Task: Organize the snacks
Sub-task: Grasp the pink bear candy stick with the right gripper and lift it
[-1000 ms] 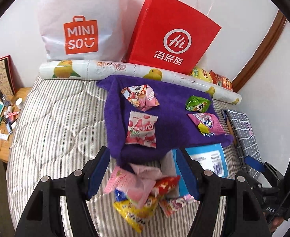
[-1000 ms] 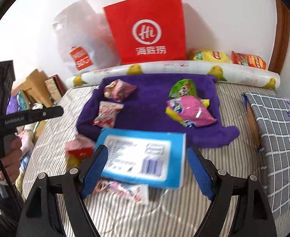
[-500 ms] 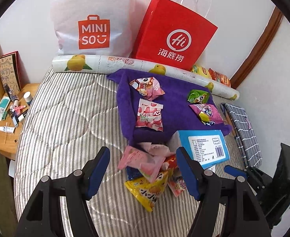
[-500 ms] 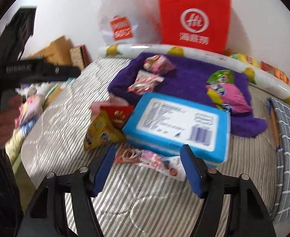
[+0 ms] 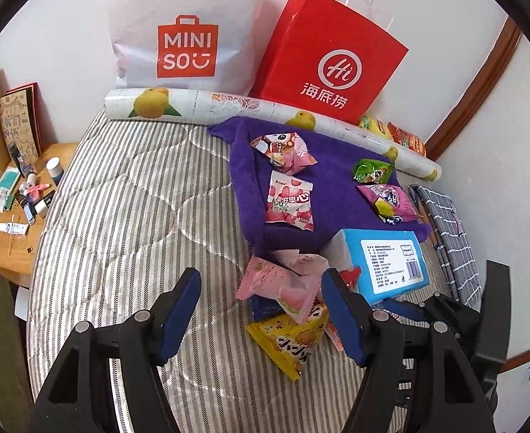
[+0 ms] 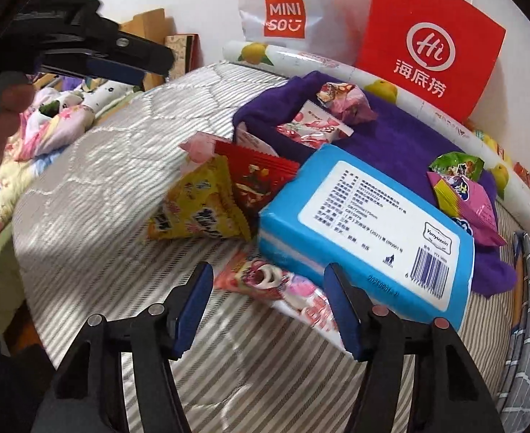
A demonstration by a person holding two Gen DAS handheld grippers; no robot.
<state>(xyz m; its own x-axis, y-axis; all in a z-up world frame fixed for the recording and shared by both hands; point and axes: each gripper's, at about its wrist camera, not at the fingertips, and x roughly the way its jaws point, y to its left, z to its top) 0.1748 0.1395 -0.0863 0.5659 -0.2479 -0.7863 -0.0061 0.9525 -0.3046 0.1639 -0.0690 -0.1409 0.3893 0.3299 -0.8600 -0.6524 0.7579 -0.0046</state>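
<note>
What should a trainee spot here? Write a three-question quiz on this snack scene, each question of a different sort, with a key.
1. True or false: the yellow snack packet lies on the purple towel.
2. How many snack packets lie on the purple towel?
3. In the left wrist view, what stands just right of the white MINISO bag? A) the red paper bag B) the blue pack C) the checked cloth

Key:
1. False: it lies on the striped mattress, in front of the towel.
2. Four.
3. A.
</note>
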